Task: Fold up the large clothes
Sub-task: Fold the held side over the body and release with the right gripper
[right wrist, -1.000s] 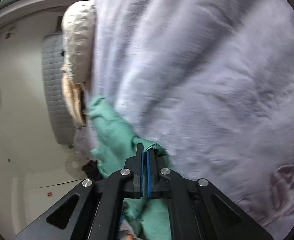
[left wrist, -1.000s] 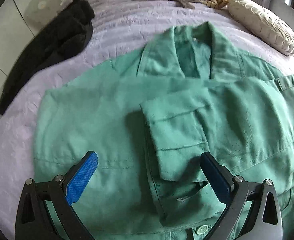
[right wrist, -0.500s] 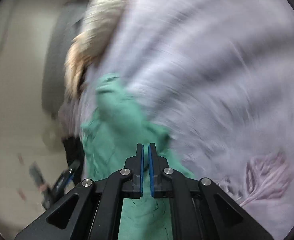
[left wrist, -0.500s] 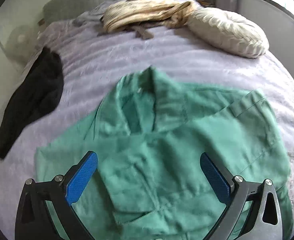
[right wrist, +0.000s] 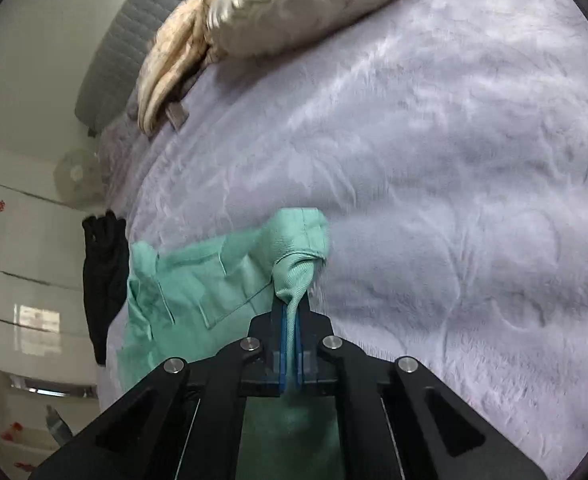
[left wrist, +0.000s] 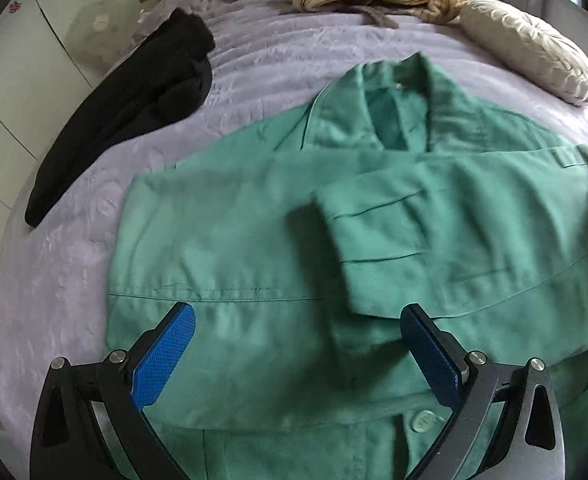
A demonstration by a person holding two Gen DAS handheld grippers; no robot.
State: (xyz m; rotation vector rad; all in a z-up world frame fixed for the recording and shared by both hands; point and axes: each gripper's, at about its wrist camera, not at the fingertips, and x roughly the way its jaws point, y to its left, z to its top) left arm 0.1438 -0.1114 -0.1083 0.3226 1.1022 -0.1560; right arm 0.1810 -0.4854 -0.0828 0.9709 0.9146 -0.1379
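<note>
The green jacket (left wrist: 278,240) lay spread on the lilac bedspread (left wrist: 278,60), collar toward twelve o'clock, filling the centre and lower half of the left wrist view. One sleeve (left wrist: 377,248) was already folded in across the chest, its cuff resting near the centre. The left gripper (left wrist: 297,354) hung above the jacket's lower front with its jaws spread wide and nothing between the blue pads. The right gripper (right wrist: 291,344) was clamped tight on a bunched fold of the green cloth, which rose from between the pads as a twisted peak toward twelve o'clock in its own view; the pinched part looked like an edge or shoulder on the jacket's right side, though exactly which was hard to tell.

The step in hand appeared to be folding that right side inward over the body. The next move would call for carrying the pinched edge toward nine o'clock across the chest, laying it flat before letting go, while the free left claw pressed or pinned the cloth to stop it dragging.

A black garment (left wrist: 134,112) lay at ten o'clock, a cream pillow (left wrist: 533,56) at two.
</note>
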